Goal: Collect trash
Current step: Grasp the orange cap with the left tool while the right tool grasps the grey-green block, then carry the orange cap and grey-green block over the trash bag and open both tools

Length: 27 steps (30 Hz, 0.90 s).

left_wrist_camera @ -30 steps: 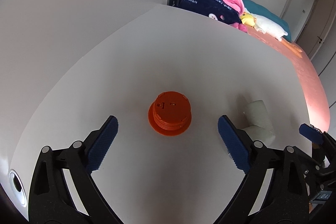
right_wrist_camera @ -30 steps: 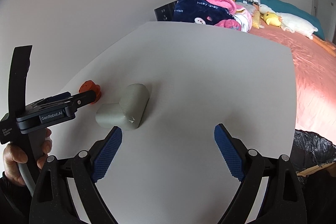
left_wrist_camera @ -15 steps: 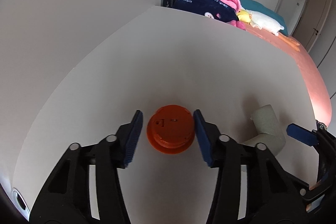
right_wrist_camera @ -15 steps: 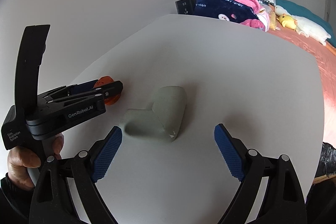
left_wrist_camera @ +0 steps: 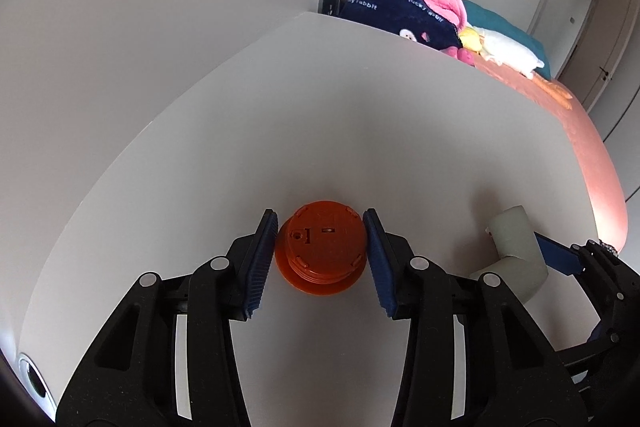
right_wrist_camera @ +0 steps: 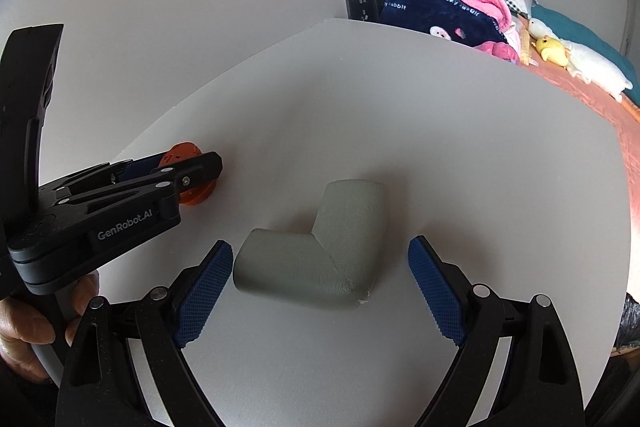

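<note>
Orange cap point(left_wrist_camera: 322, 247) clamped, left tool point(left_wrist_camera: 320, 259) | right tool point(right_wrist_camera: 320, 287) spread

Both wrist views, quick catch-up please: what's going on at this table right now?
A person is clearing trash off a white table with two handheld grippers. The left gripper has its pads against both sides of an orange cap, which sits on the table. The right gripper is open, straddling a grey L-shaped foam piece without touching it. Neither item is lifted yet.

The left hand-held gripper point(right_wrist_camera: 188, 169) hides most of the orange cap point(right_wrist_camera: 181, 154).
</note>
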### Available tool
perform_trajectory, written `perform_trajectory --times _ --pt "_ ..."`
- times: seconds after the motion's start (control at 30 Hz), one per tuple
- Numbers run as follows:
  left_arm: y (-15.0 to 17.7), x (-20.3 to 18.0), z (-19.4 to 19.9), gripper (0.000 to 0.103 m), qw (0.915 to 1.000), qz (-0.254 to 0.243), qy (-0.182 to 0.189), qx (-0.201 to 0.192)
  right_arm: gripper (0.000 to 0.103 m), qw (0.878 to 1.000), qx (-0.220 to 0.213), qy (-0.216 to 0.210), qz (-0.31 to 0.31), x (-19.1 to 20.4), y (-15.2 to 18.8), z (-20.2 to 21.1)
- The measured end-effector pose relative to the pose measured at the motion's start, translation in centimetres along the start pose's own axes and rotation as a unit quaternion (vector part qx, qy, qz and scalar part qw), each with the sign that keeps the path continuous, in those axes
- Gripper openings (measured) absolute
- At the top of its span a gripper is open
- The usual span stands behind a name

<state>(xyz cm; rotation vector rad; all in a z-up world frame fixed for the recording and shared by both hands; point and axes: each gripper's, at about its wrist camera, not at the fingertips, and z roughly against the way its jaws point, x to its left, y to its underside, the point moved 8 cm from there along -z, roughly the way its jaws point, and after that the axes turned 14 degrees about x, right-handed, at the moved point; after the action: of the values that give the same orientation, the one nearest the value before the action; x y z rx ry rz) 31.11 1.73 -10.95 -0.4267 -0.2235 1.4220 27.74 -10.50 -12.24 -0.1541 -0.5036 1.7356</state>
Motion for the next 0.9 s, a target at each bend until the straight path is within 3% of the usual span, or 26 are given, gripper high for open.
perform_trajectory --times 0.2,0.9 --pt "0.2 -0.1 0.1 0.043 1.0000 -0.005 -0.001 0.002 0.065 1.000 0.002 -0.013 0.013 0.1 0.4 0.6" --pt "2.5 -3.7 4.1 0.043 0.9998 -0.014 -0.003 -0.013 0.065 1.000 -0.022 -0.020 -0.003 -2.2 2.7 5.7"
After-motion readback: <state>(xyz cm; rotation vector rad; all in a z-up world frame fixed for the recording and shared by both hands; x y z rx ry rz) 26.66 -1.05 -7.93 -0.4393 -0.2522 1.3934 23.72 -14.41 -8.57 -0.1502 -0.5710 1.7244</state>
